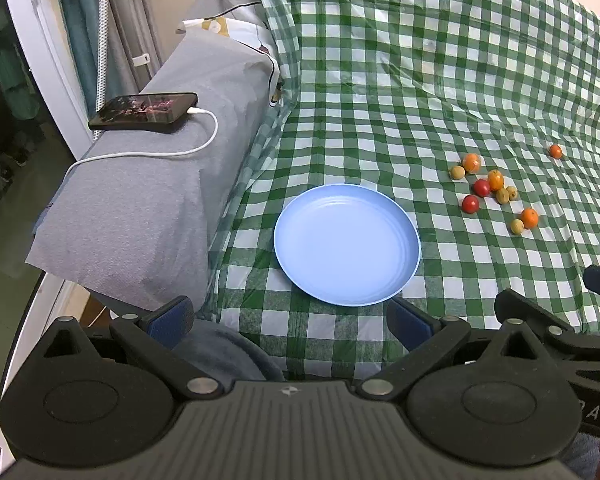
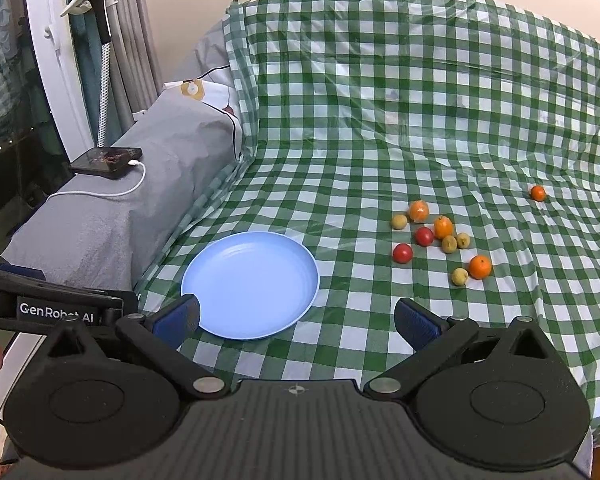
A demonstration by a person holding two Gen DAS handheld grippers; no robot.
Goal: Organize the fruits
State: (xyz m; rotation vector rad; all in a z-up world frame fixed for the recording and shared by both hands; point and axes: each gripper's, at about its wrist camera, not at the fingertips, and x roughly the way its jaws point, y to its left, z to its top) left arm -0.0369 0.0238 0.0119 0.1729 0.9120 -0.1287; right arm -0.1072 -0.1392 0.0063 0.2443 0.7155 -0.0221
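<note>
Left wrist view: the left gripper (image 1: 288, 320) is hovering with jaws apart, gripping nothing, over the near edge of the green checked cloth (image 1: 420, 80). A blue plate (image 1: 347, 244) is lying ahead, holding nothing.

Right wrist view: the right gripper (image 2: 298, 318) is likewise hanging spread wide. Small fruits (image 2: 440, 240) are lying clustered beyond the plate (image 2: 250, 284), one orange fruit (image 2: 537, 193) sitting well apart toward the right edge.
</note>
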